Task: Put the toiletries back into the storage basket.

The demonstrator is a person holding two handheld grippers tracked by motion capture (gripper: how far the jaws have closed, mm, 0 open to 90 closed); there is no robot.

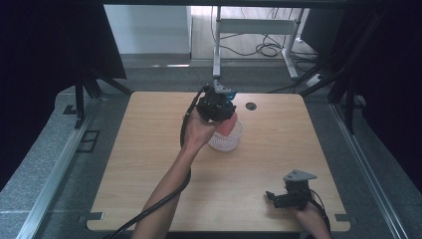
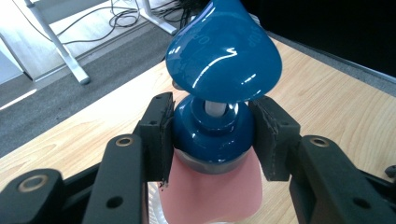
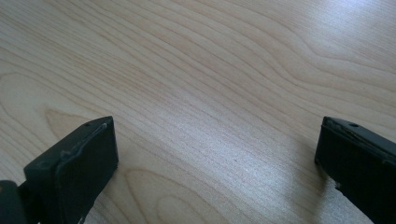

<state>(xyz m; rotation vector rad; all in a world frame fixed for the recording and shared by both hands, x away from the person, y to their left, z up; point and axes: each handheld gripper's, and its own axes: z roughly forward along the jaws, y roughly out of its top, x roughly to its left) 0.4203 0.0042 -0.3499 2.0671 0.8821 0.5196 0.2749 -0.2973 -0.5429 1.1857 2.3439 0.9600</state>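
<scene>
Tongs on my left [image 2: 212,133] are clamped on the blue collar of a pump bottle [image 2: 212,186], one pad on each side of the neck just under the glossy blue pump head [image 2: 224,51]. Raised lettering runs across the top of that pump head, but I can only make out a few curved characters and cannot read a word from them. The bottle body below the collar is pale pink, with no label that I can see from the left gripper view. From the high view, my left tongs [image 1: 219,107] sit over the bottle near the far middle of the bench [image 1: 149,164], and the bottle stands in or against a white mesh holder [image 1: 226,139]; I cannot tell which. My right tongs [image 1: 272,197] are low near the front right corner of the bench, well apart from the bottle. In the right gripper view they stand wide, with bare wood grain between the two pads.
</scene>
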